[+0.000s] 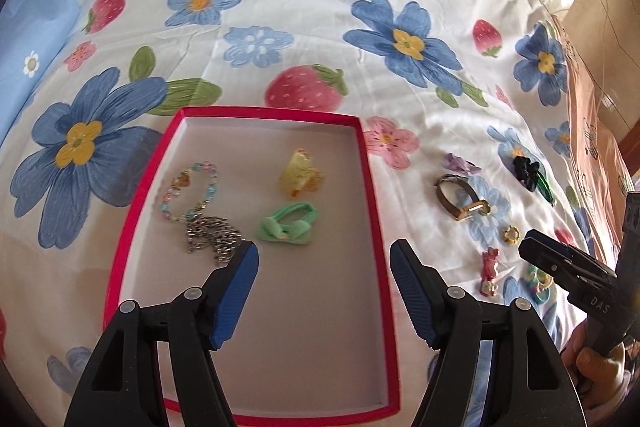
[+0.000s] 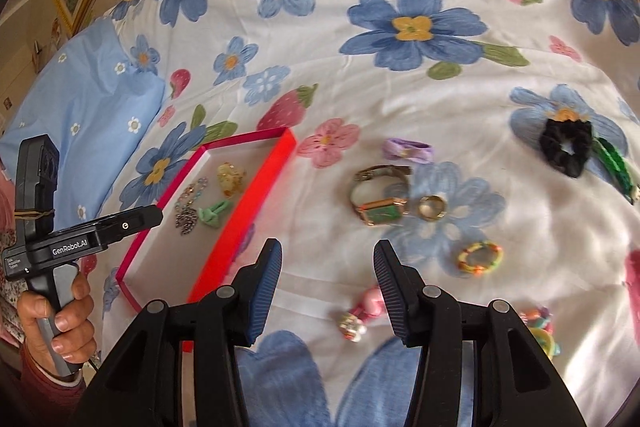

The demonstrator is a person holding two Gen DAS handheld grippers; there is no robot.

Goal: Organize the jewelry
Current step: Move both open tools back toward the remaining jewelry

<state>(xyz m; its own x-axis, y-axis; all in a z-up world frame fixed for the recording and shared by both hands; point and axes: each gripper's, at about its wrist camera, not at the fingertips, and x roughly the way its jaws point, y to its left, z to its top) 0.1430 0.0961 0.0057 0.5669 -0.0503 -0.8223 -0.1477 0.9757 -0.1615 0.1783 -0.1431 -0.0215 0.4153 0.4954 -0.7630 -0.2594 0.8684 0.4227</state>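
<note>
Red tray [image 1: 372,187]: 4 pieces | watch [image 2: 380,203]: 1 | left tongs [image 1: 324,259], right tongs [image 2: 327,263]: both spread, empty

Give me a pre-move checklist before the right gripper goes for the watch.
1. Right gripper open and holding nothing: ok.
2. Watch in plain sight on the bedspread, nothing lying on it: ok.
3. Gold ring apart from the watch: cannot tell, it sits right beside the case.
4. Red tray has bare floor for the watch: ok.
5. Left gripper open, holding nothing, hovering over the tray: not ok, it may block the drop.
</note>
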